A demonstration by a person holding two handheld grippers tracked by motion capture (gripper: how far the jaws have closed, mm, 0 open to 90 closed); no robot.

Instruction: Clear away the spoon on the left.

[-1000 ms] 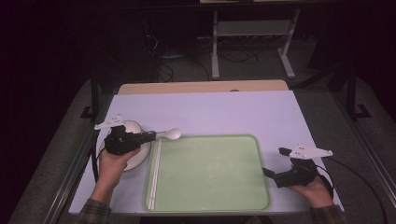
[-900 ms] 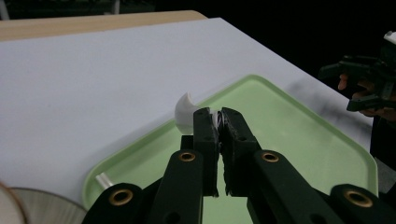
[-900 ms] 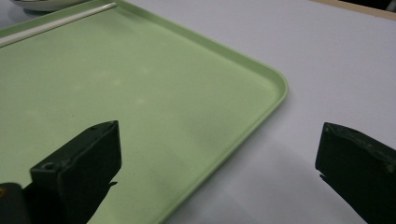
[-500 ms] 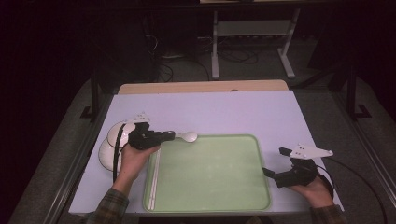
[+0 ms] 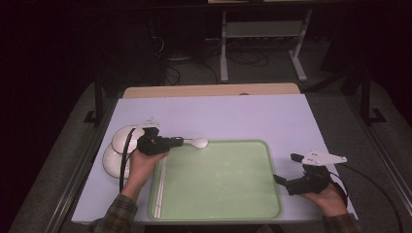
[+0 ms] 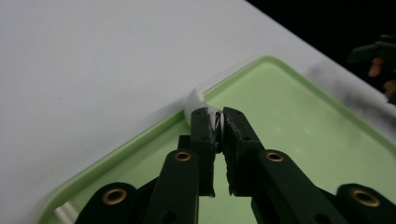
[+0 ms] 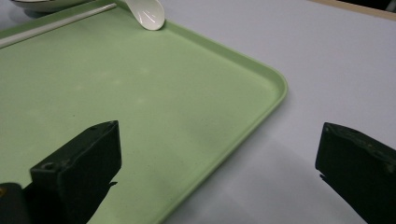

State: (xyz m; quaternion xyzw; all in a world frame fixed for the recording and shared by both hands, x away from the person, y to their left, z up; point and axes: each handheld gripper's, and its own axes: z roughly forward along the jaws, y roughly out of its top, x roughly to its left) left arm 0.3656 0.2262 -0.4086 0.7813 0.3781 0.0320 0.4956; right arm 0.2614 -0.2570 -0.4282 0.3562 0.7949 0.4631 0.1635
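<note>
A white spoon (image 5: pixel 199 142) lies across the far left corner of the green tray (image 5: pixel 218 179), its bowl over the rim. My left gripper (image 5: pixel 180 141) has the spoon's handle between its jaws, which have just been opening a little. In the left gripper view the pads of the left gripper (image 6: pixel 218 114) still press on the handle, and the spoon's bowl (image 6: pixel 196 100) shows past them over the tray (image 6: pixel 289 121). My right gripper (image 5: pixel 285 168) rests open by the tray's right edge. In the right gripper view the right gripper (image 7: pixel 219 135) has nothing in it, with the spoon (image 7: pixel 147 13) at the tray's (image 7: pixel 140 93) far corner.
Two white bowls (image 5: pixel 119 150) sit on the table left of the tray, behind my left hand. A pair of white chopsticks (image 5: pixel 160 189) lies along the tray's left side. A wooden board (image 5: pixel 209 90) borders the table's far edge.
My left hand carried the spoon rightward and down, from above the bowls to the tray's far left corner. The right hand stayed put.
</note>
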